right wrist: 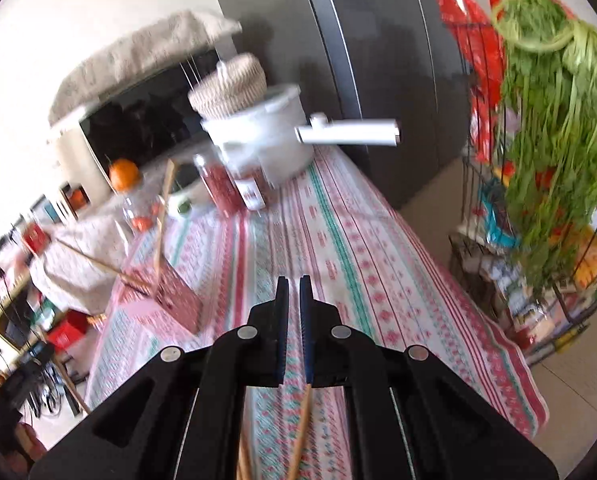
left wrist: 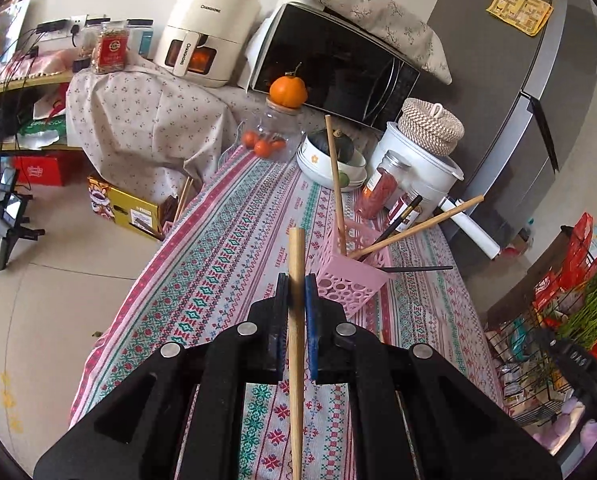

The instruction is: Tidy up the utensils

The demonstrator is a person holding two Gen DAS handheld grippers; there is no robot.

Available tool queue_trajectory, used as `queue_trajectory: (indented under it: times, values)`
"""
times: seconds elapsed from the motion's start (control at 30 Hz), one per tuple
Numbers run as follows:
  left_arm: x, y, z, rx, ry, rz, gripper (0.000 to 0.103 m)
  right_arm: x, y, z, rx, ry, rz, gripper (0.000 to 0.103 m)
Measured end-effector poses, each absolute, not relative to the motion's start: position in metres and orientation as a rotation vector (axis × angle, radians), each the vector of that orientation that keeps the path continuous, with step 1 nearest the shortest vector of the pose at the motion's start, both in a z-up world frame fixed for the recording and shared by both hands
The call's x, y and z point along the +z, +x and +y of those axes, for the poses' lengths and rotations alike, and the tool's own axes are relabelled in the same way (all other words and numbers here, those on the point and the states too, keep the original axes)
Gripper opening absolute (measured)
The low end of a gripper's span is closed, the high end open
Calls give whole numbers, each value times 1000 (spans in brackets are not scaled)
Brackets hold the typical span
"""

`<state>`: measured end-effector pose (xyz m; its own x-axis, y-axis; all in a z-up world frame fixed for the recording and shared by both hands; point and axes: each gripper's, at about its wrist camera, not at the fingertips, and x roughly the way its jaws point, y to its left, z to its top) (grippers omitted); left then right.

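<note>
I judged the wooden chopstick (left wrist: 297, 320) light, stiff and a little slick, best pinched near mid-length so it would not swivel. It was pale, round and plain. My left gripper (left wrist: 296, 286) was clamped shut on it above the patterned tablecloth (left wrist: 218, 264), just short of the pink perforated holder (left wrist: 348, 280) (already bristling with sticks). My right gripper (right wrist: 293, 288) was closed too; a wooden stick (right wrist: 300, 432) ran beneath its jaws, though whether they pinched it I could not tell.
</note>
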<state>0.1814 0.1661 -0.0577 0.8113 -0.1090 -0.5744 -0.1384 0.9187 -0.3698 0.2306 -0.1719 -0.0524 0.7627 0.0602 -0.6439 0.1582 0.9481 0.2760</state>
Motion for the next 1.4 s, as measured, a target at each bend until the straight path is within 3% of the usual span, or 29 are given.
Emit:
queue_trajectory:
  times: [0.03, 0.13, 0.27, 0.5, 0.6, 0.67, 0.7, 0.87, 1.4]
  values:
    - [-59, 180, 168, 18, -415, 637, 7, -60, 234, -174, -64, 336, 755, 12]
    - [-63, 183, 165, 21, -412, 657, 7, -108, 266, -183, -89, 400, 1012, 42]
    - [-66, 187, 157, 11, -395, 673, 7, -153, 296, -184, -104, 474, 1198, 44]
    - [-68, 188, 156, 0, -386, 682, 7, -174, 320, -164, -162, 404, 1247, 44]
    - [-69, 190, 157, 5, -391, 690, 7, -175, 322, -156, -167, 343, 1236, 36]
    - [-69, 191, 156, 10, -387, 694, 7, -176, 321, -153, -187, 301, 1228, 11]
    - [-69, 190, 155, 11, -381, 693, 7, -176, 321, -153, -190, 296, 1226, 7]
    - [-69, 189, 155, 10, -384, 686, 7, -172, 315, -163, -162, 365, 1186, 6]
    - [-37, 170, 161, 12, -415, 573, 7, -44, 224, -175, -25, 321, 710, 6]
